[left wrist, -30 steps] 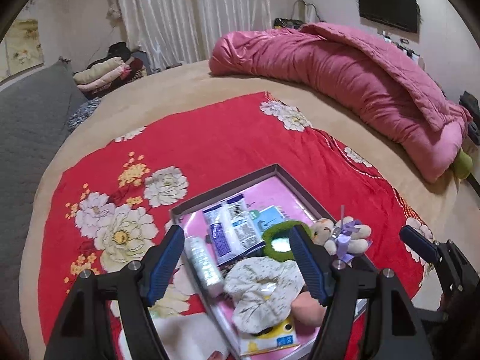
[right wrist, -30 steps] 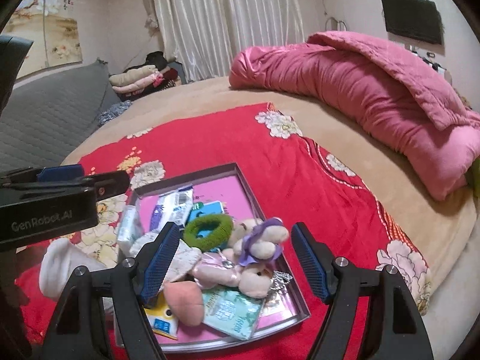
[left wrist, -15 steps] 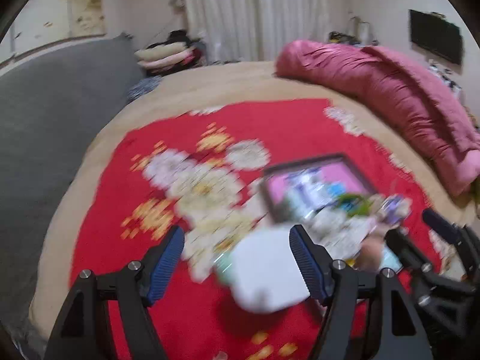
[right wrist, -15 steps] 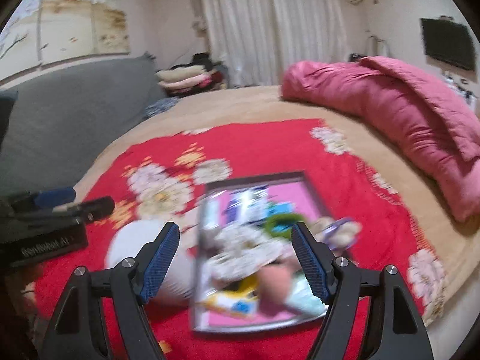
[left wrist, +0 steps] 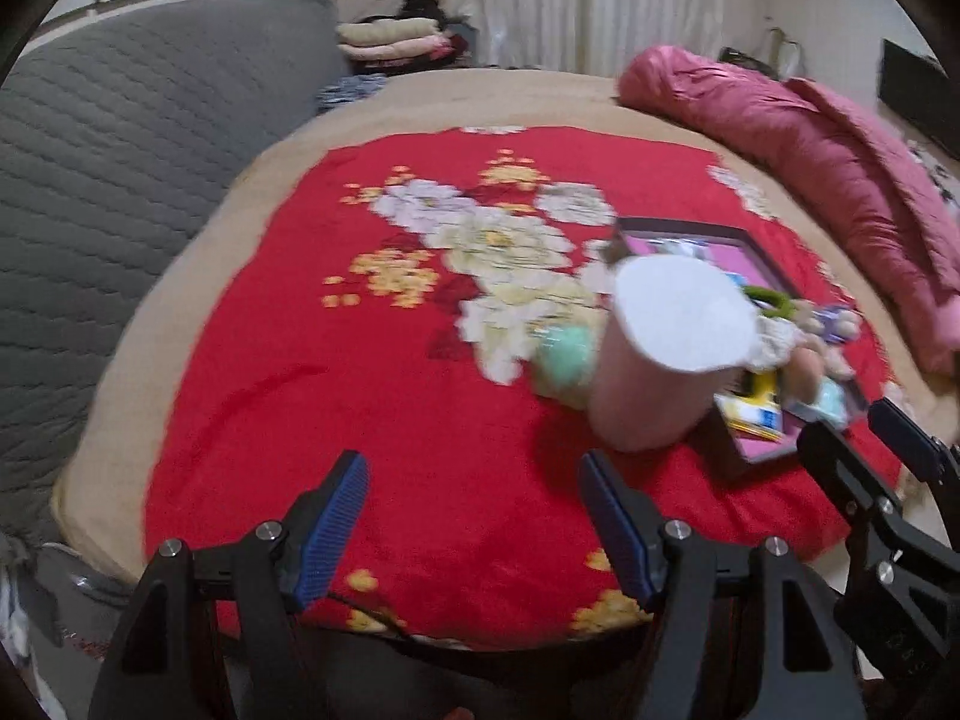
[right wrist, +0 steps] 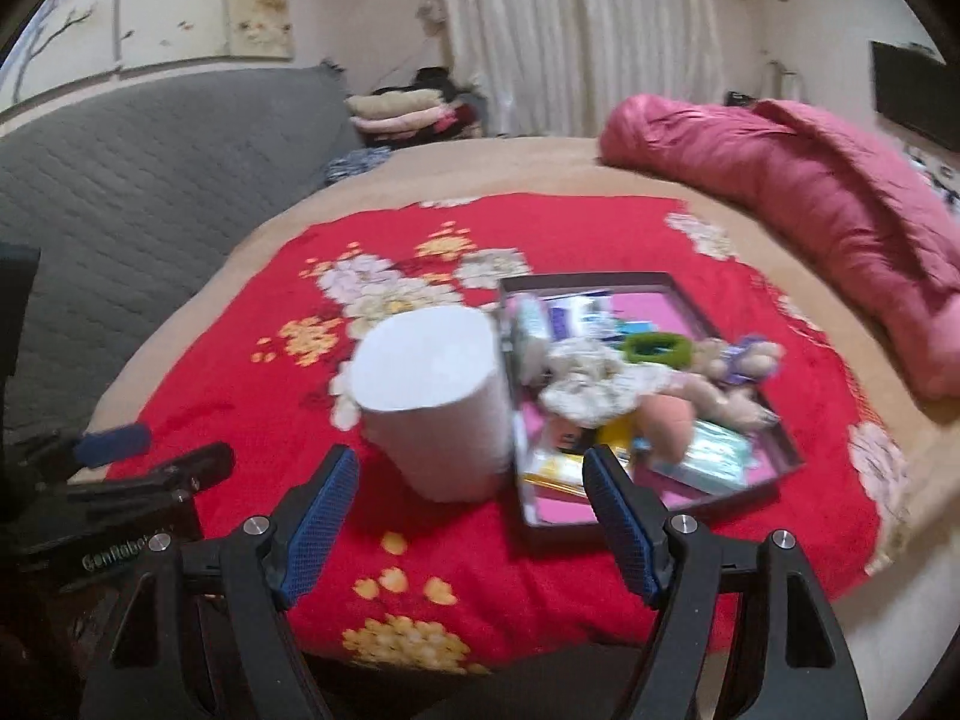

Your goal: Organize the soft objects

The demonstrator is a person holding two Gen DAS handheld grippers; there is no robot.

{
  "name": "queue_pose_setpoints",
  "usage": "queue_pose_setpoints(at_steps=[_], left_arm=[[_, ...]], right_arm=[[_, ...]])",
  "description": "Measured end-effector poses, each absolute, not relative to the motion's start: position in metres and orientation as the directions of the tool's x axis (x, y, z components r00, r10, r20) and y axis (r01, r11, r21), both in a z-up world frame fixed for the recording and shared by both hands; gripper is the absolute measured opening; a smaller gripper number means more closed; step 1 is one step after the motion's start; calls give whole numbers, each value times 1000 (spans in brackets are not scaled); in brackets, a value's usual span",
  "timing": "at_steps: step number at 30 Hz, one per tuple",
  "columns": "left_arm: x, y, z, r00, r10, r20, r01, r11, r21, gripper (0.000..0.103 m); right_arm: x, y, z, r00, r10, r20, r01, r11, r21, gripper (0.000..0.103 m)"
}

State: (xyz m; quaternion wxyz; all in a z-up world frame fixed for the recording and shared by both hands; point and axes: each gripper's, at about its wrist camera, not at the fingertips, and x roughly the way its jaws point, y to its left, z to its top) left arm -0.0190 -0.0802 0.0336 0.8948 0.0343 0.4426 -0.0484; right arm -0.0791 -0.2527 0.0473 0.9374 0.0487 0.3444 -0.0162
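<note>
A dark-framed tray point(right wrist: 786, 457) with a pink floor lies on the red flowered blanket point(right wrist: 252, 384). It holds soft things: a plush bear with a purple bow point(right wrist: 741, 360), a green scrunchie point(right wrist: 657, 348), a cream floral cloth point(right wrist: 600, 387), a peach ball point(right wrist: 666, 420) and packets. A white cylinder point(right wrist: 441, 396) stands just left of the tray; it also shows in the left wrist view point(left wrist: 666, 354), with a mint-green soft thing point(left wrist: 567, 360) beside it. My left gripper point(left wrist: 477, 531) and right gripper point(right wrist: 465, 525) are open and empty, above the blanket's near edge.
A rolled pink quilt point(right wrist: 810, 180) lies along the bed's right side. A grey quilted headboard point(right wrist: 120, 168) stands at left. Folded clothes point(right wrist: 396, 111) are stacked at the back by the curtains. The right gripper shows at the lower right of the left wrist view point(left wrist: 888, 504).
Both grippers have pulled back from over the tray and swung left. The tray now lies farther off and to the right. Both stay open and empty.
</note>
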Motion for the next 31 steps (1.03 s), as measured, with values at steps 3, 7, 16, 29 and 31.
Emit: queue_pose_setpoints(at_steps=[3, 7, 16, 29, 31], left_arm=[[-24, -99, 33, 584, -137, -800, 199, 980, -23, 72], [-30, -122, 33, 562, -185, -806, 256, 966, -43, 72], [-36, -142, 34, 558, -191, -807, 299, 954, -19, 72], [-37, -158, 36, 554, -189, -811, 317, 948, -5, 72], [-36, -159, 37, 556, -194, -808, 317, 948, -10, 72]], right_arm=[[-90, -268, 50, 751, -70, -657, 146, 987, 63, 78], [-102, -287, 47, 719, -124, -684, 210, 977, 44, 78], [-122, -306, 39, 680, -137, -720, 255, 965, 58, 78], [-129, -304, 39, 671, -130, -730, 249, 967, 57, 78], [-130, -304, 39, 671, -129, -730, 251, 966, 60, 78]])
